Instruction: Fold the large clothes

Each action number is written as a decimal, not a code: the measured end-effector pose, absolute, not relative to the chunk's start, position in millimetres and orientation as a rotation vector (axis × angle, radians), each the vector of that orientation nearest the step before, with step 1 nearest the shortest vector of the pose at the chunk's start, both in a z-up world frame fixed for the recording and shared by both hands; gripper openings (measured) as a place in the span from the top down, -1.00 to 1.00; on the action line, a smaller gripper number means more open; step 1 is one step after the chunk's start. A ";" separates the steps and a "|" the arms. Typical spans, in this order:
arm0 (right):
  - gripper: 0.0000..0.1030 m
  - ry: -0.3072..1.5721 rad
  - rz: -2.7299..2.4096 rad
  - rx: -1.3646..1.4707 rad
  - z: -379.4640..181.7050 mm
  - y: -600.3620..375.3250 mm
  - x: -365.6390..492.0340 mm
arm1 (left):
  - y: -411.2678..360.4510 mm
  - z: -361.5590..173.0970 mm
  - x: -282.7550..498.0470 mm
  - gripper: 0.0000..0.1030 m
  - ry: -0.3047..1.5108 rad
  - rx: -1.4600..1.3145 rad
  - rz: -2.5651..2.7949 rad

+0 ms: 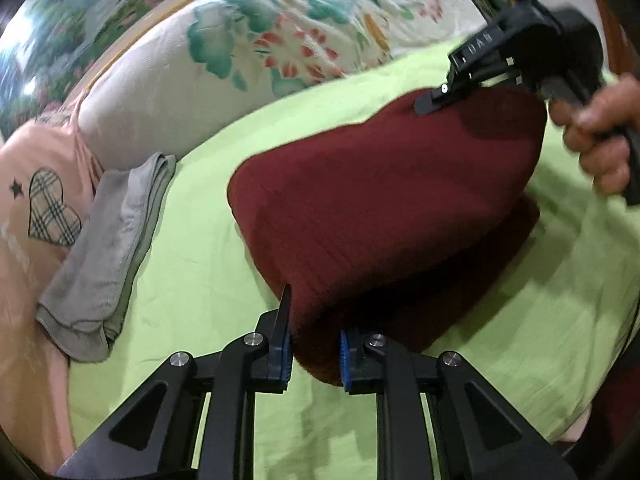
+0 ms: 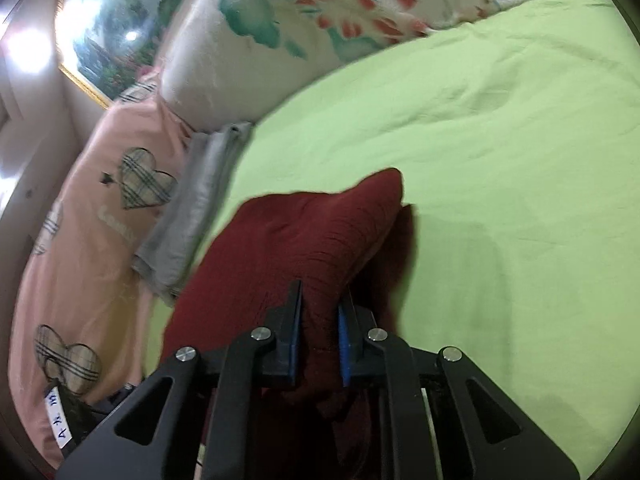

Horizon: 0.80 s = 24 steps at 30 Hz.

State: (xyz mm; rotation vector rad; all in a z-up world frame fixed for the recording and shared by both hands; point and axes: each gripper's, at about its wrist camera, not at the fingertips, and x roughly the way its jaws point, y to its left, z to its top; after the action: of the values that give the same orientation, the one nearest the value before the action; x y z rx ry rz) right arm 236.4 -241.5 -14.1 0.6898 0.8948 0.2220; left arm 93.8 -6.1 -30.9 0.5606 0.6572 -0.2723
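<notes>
— While the sweater (image 1: 380, 208) lies bunched on the green sheet (image 1: 200, 280), where is each claw?

— At opposite ends. Left claw (image 1: 314, 354) is clenched on the near edge of the dark red knit; the cloth fills the gap between its blue pads (image 1: 345, 360), and both press into it.

— And the right one?

— Right claw (image 2: 320, 340) is likewise clenched on a fold of the sweater (image 2: 288, 248). From the left wrist view you see it at the far end, its tip on the cloth, with a hand (image 1: 604, 136) wrapped around the handle.

— Is the sweater flat?

— No. It humps up between the two grips, and one corner peaks toward the far side in the right wrist view. A lower layer shows beneath the raised part on the right.

— What else is on the bed?

— A folded grey cloth (image 1: 108, 248) lies left of the sweater, well apart from it, along the edge of a pink quilt (image 1: 36, 184) printed with plaid hearts. Behind that, a white pillow (image 1: 248, 52) with green and red flowers lies along the far edge of the sheet.

— Anything on the wall?

— A framed picture (image 2: 108, 28), bright with glare; its detail is too blurred to tell.
</notes>
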 end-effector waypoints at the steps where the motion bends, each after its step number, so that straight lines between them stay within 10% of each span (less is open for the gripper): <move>1: 0.69 0.925 0.202 0.683 -21.6 -241.6 239.0 | -10.0 -39.5 94.9 0.68 0.676 0.577 -0.269; 13: 0.11 0.948 0.156 0.688 -28.3 -243.2 234.6 | 34.9 -34.3 81.0 0.49 0.820 0.367 -0.407; 24: 0.22 0.863 0.206 0.578 20.2 -213.4 266.4 | 47.1 39.6 179.6 0.56 0.740 -0.124 -0.647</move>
State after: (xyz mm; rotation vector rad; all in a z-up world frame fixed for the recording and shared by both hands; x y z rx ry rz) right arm 266.4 -213.4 20.2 0.5778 0.8631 0.2055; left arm 179.6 47.1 39.6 -0.1243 0.7399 -0.6473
